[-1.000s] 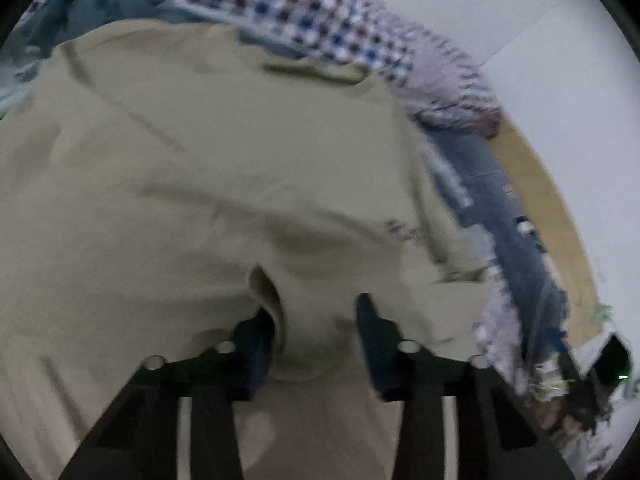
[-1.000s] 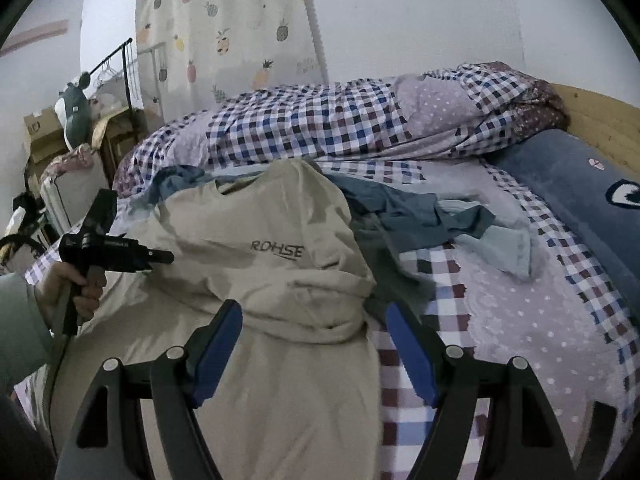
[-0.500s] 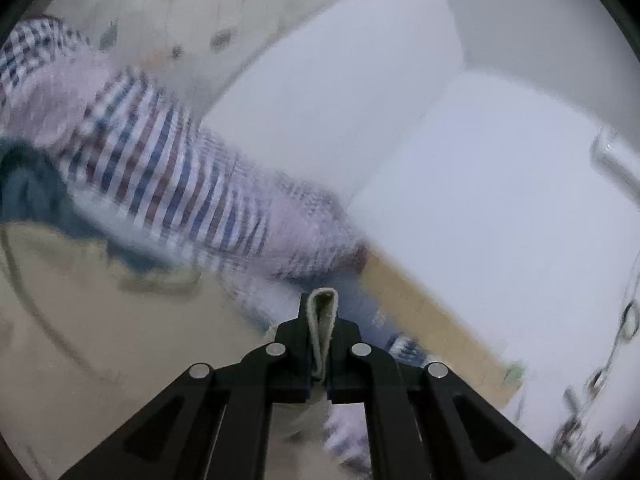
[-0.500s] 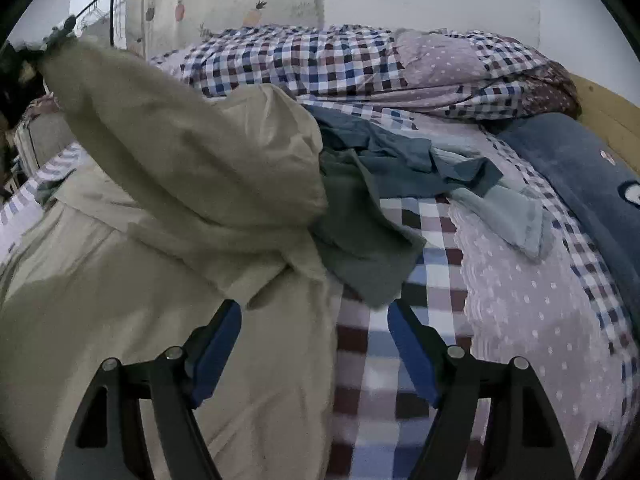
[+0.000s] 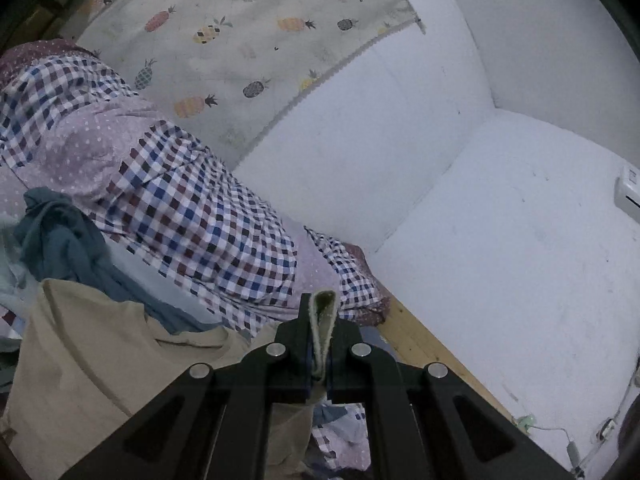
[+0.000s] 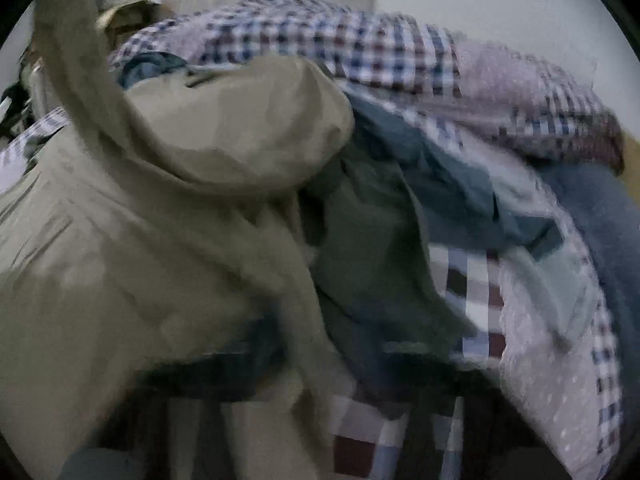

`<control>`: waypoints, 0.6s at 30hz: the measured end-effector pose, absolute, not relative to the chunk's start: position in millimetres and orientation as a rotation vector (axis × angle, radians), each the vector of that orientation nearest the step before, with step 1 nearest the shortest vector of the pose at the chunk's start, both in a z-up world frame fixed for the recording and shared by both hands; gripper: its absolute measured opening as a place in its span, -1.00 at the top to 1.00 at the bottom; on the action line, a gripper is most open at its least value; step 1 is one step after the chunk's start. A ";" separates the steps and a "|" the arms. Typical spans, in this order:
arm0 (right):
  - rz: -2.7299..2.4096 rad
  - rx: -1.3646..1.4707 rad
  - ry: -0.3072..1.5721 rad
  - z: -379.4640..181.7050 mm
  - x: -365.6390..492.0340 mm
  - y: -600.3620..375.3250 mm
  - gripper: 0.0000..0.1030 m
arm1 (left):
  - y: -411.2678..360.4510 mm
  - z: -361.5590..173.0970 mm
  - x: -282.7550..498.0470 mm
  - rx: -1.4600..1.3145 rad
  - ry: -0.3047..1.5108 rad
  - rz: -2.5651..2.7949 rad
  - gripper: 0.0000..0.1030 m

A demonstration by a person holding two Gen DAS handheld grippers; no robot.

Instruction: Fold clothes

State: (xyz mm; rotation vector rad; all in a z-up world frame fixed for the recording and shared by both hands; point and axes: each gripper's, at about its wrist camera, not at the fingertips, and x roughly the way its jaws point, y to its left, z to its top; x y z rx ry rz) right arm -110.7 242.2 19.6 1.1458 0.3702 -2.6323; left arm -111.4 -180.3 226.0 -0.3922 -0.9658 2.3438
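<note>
The left tongs (image 5: 318, 344) are clamped tight on a folded edge of the beige shirt (image 5: 92, 364). A narrow loop of its ribbed hem pokes up between the two black fingers (image 5: 294, 336), so the grip is solid. From that pinch point the shirt hangs down and away to the left, soft cotton with long drape creases, and the rest is heaped on the bed in front of the checked duvet (image 5: 192, 216).

There's lots of free air above and to the right of the duvet, just the bare white wall (image 5: 500, 220) and the pineapple-print curtain (image 5: 248, 40). The wooden bed frame edge (image 5: 420, 344) runs just below the duvet's right end.

The right wrist view is badly motion-blurred. The right tongs (image 6: 320, 400) show only as dark smears at the bottom, so I can't tell how wide they are or whether they've got anything. The shirt (image 6: 160, 208) fills the left half there, puffed into a rounded hump with a strip rising to the top left. Butted against it on the side away from that strip is a crumpled dark green garment (image 6: 372, 248), with teal-blue clothes (image 6: 448, 176) between it and the duvet. The checked and dotted bedsheet (image 6: 532, 360) is the only flat open patch.
</note>
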 end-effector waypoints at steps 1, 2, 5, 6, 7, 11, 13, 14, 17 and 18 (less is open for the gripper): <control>-2.644 1.159 0.292 19.7 -113.2 253.8 0.95 | -184.6 227.5 -112.6 -0.402 -0.972 2.361 0.95; -2.661 1.156 0.191 21.9 -113.9 268.3 0.95 | -192.7 225.2 -114.4 -0.419 -1.000 2.390 0.95; -2.664 1.138 -0.016 28.4 -113.4 302.0 0.95 | -216.5 214.3 -118.3 -0.469 -1.096 2.465 0.95; -2.664 1.125 -0.035 30.7 -111.8 307.3 0.95 | -224.7 205.6 -118.8 -0.502 -1.123 2.511 0.95; -2.660 1.108 -0.042 33.0 -109.7 310.6 0.95 | -229.1 196.9 -120.1 -0.529 -1.129 2.556 0.95; -2.630 1.128 0.110 28.5 -104.8 304.2 0.98 | -240.9 131.7 -138.2 -0.834 -1.088 2.692 0.95; -2.615 1.232 0.178 14.0 -107.7 309.2 0.98 | -243.9 94.6 -147.6 -1.036 -1.002 2.756 0.95; -2.612 1.269 0.169 10.1 -108.9 316.6 0.98 | -246.4 77.1 -151.1 -1.126 -0.975 2.778 0.95; -2.660 1.279 0.091 18.0 -106.1 336.8 0.90 | -254.1 45.8 -148.9 -1.204 -0.935 2.773 0.95; -2.682 1.246 0.055 27.3 -105.0 340.2 0.83 | -256.5 41.5 -145.5 -1.163 -0.936 2.765 0.95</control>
